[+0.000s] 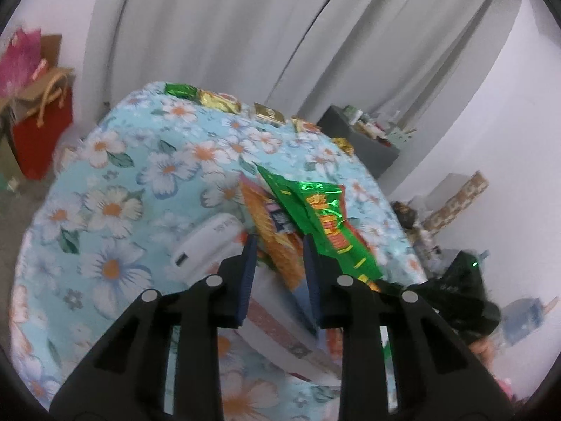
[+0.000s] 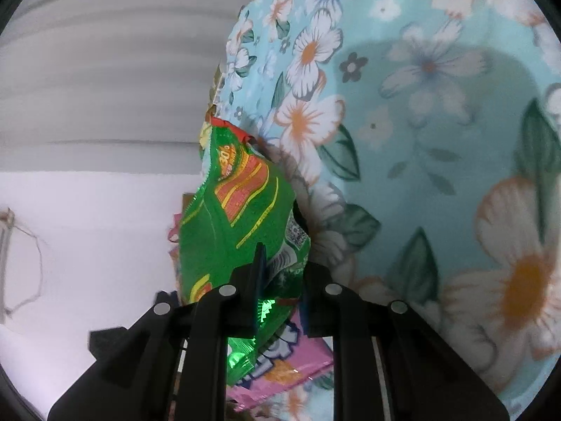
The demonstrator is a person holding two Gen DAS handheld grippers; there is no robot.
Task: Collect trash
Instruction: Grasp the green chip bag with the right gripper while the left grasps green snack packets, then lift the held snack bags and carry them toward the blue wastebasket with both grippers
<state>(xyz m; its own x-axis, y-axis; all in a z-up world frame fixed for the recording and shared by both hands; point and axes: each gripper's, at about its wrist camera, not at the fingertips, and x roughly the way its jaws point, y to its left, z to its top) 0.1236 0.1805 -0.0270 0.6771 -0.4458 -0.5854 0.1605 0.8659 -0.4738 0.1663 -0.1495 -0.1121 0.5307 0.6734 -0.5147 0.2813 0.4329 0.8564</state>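
Two grippers clamped: right gripper (image 2: 280, 263) pinches crinkly green foil snack wrapper (image 2: 231, 217); left gripper (image 1: 280, 256) grips orange printed packet (image 1: 277, 242) over floral blue tablecloth (image 1: 115, 182).

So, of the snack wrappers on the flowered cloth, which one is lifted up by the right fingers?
The big green wrapper with the red and yellow stripes; the right gripper pinches it, while the small gold packets lie untouched at the far edge.

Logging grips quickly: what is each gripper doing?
Left gripper: closed on the orange snack wrapper.
Right gripper: closed on the crinkled green foil snack bag.
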